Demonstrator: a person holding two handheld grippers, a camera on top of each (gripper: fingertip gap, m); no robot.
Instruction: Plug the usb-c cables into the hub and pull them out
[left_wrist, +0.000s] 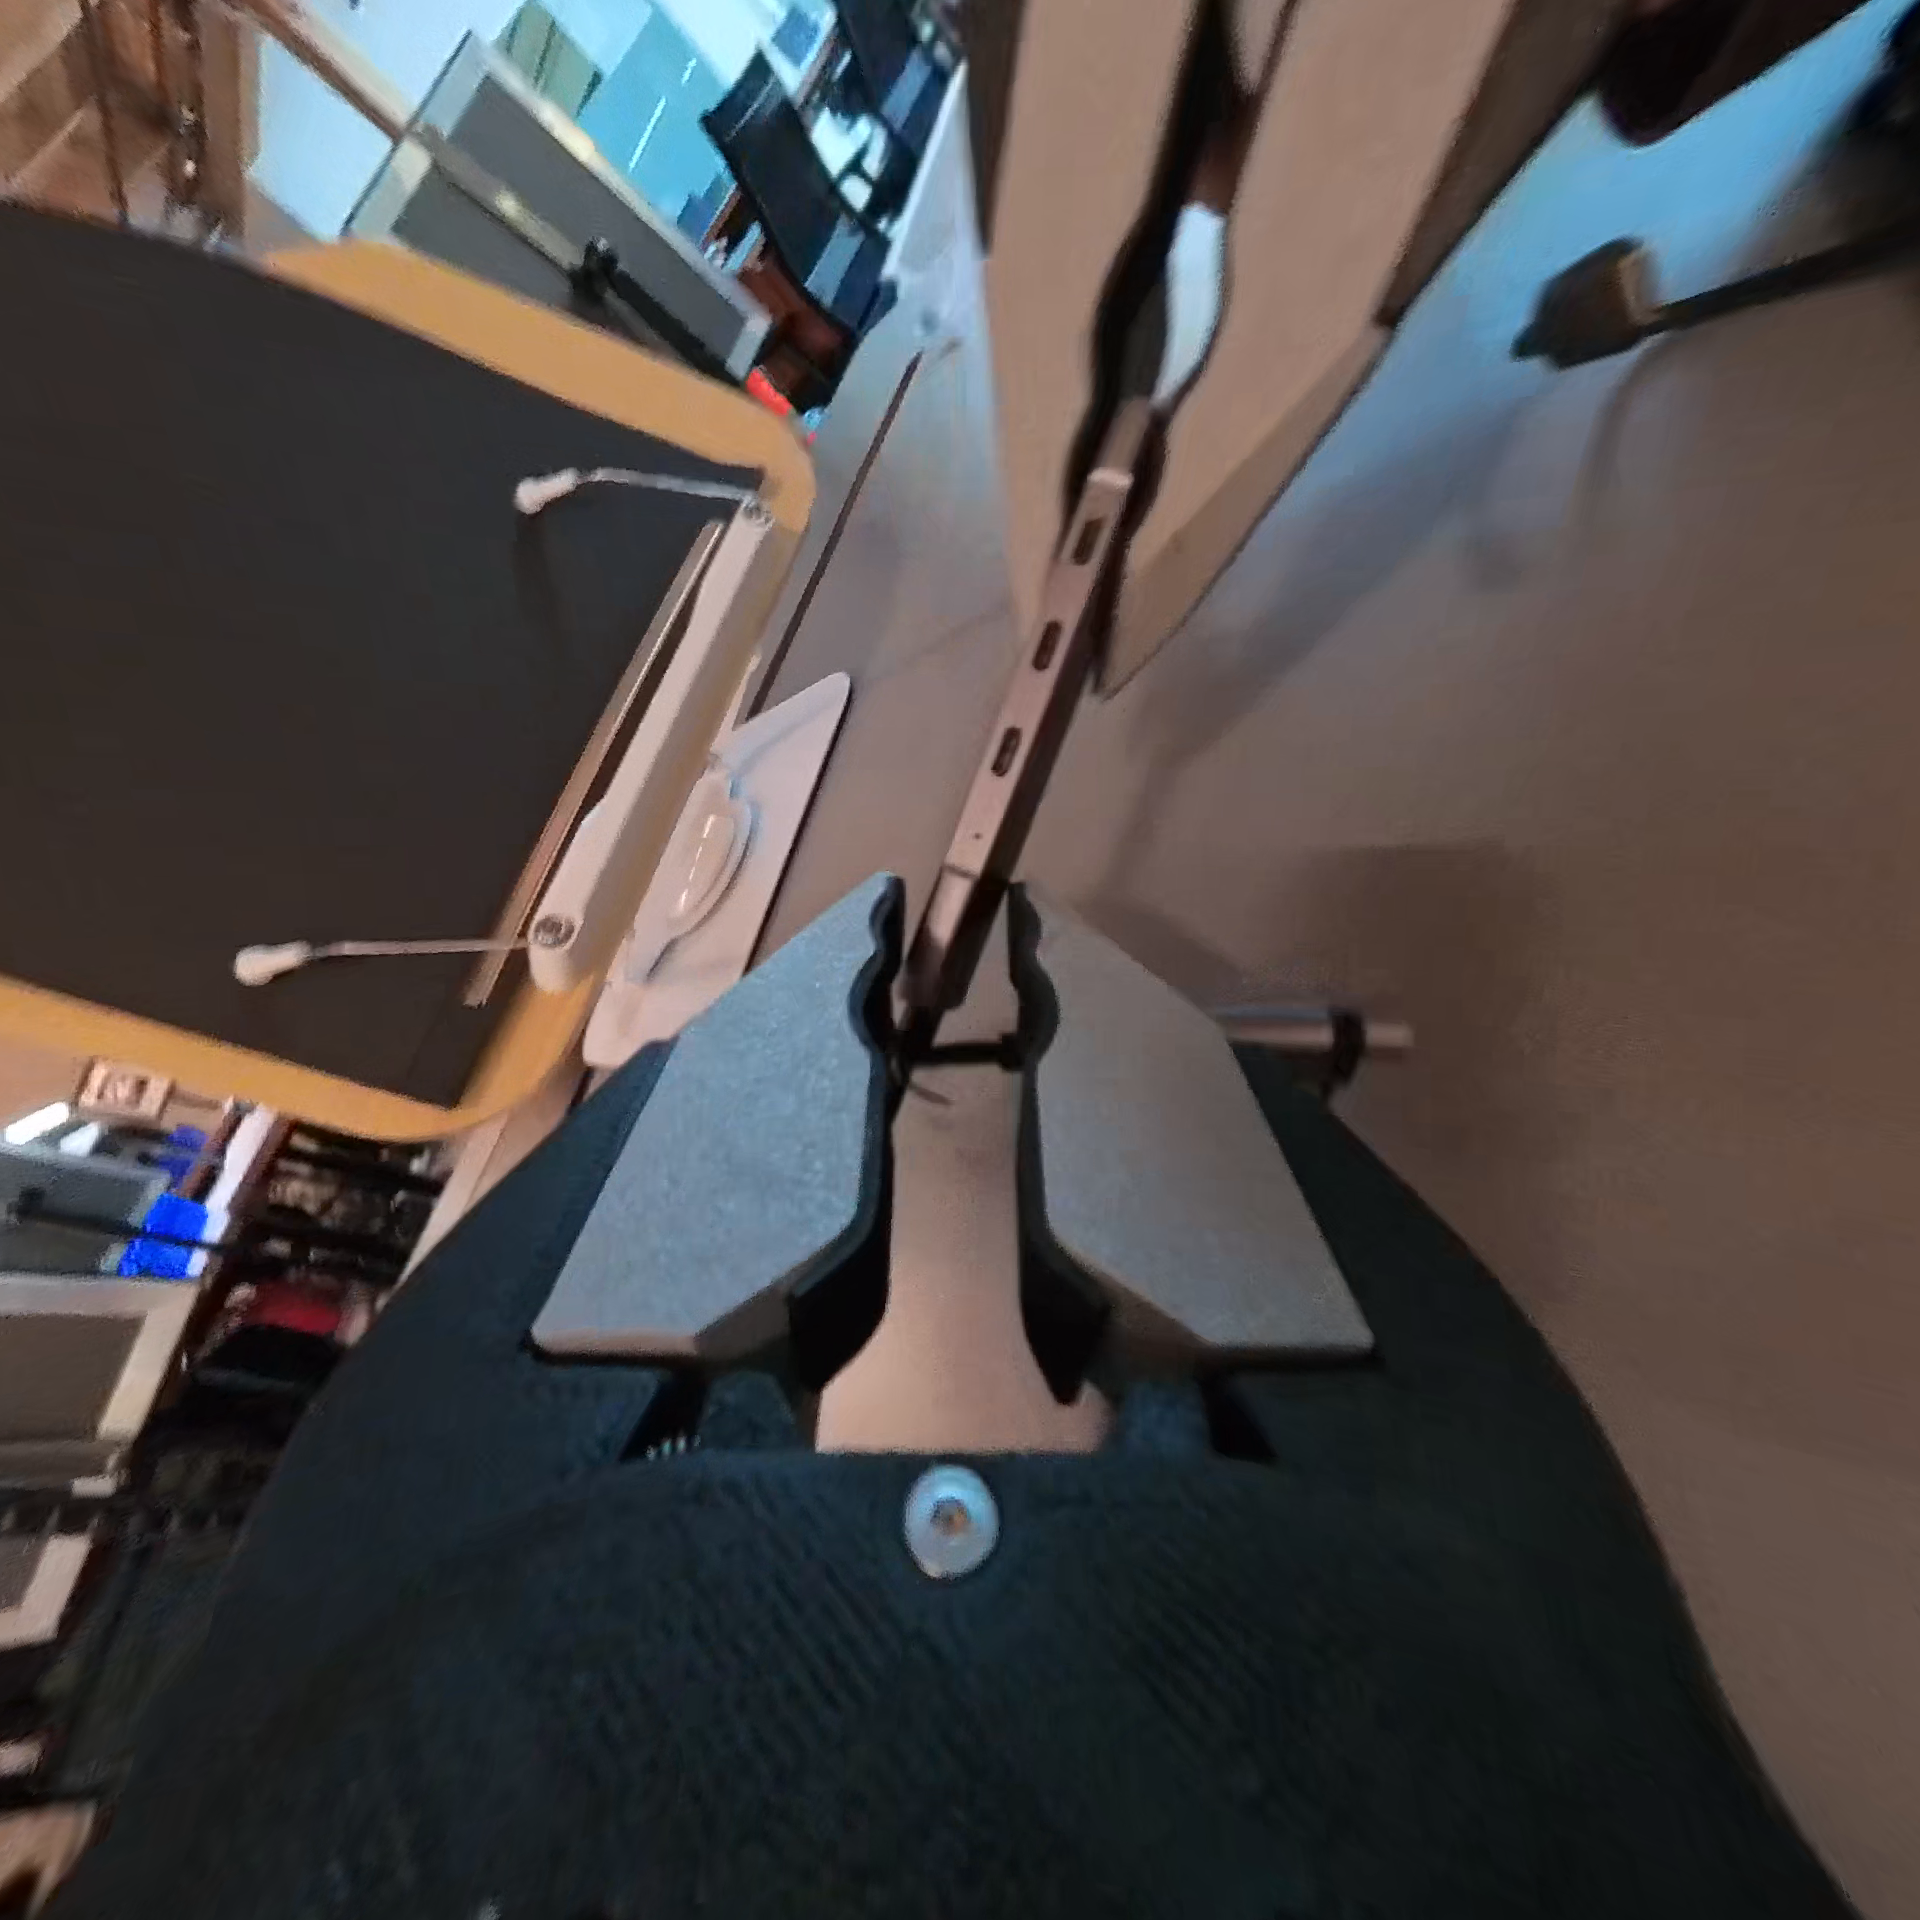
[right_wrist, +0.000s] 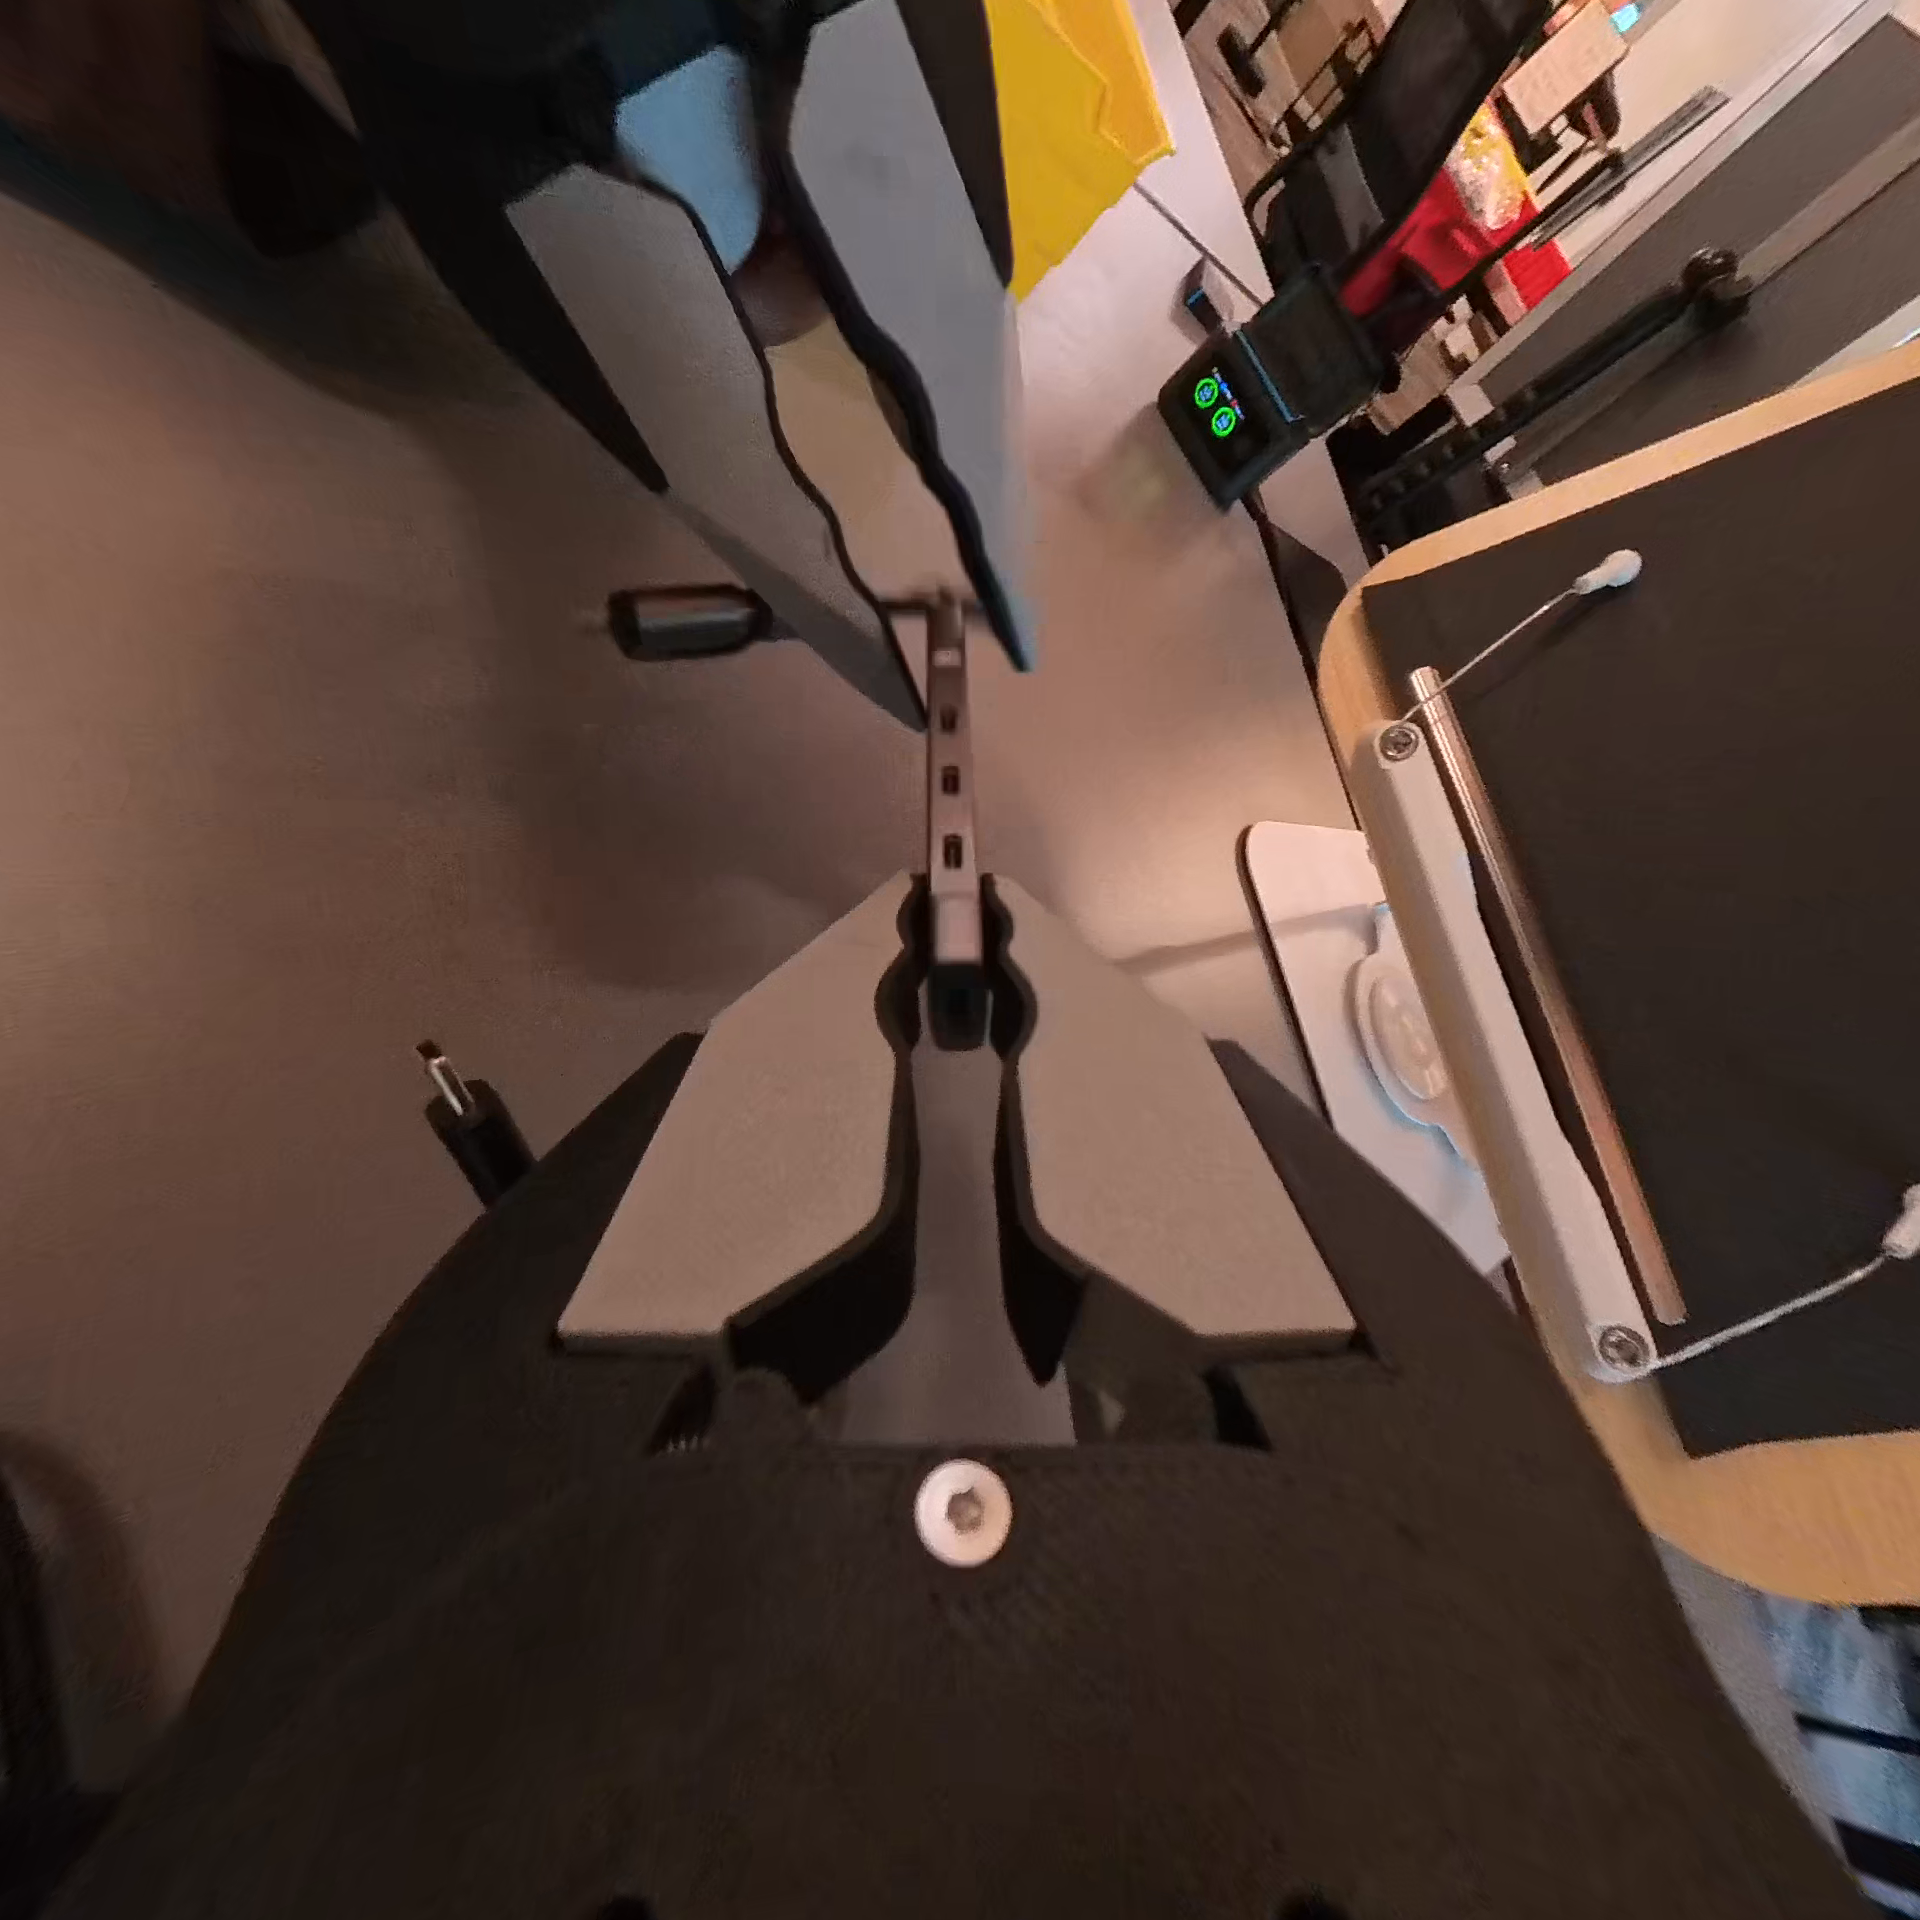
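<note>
A slim grey hub (left_wrist: 1049, 644) with several ports along its edge is held in the air between both grippers, one at each end. My left gripper (left_wrist: 951, 920) is shut on the near end of the hub, and the right gripper (left_wrist: 1132, 343) grips the far end. In the right wrist view my right gripper (right_wrist: 954, 909) is shut on the hub (right_wrist: 951, 769), with a black piece (right_wrist: 954, 1008) of it between the fingers; the left gripper (right_wrist: 935, 613) holds the other end. Loose cable plugs lie on the table: a grey one (right_wrist: 686, 620), also seen in the left wrist view (left_wrist: 1590, 301), and a black one (right_wrist: 462, 1107).
A wood-rimmed board with a black face (left_wrist: 312, 644) and a white clip bar (left_wrist: 655, 748) stands close beside the hub; it also shows in the right wrist view (right_wrist: 1714, 935). A white pad (right_wrist: 1309, 904) lies beside it. A small black device with a lit screen (right_wrist: 1236, 421) stands farther back. My hands' fingertips stand some 4 centimetres from each other.
</note>
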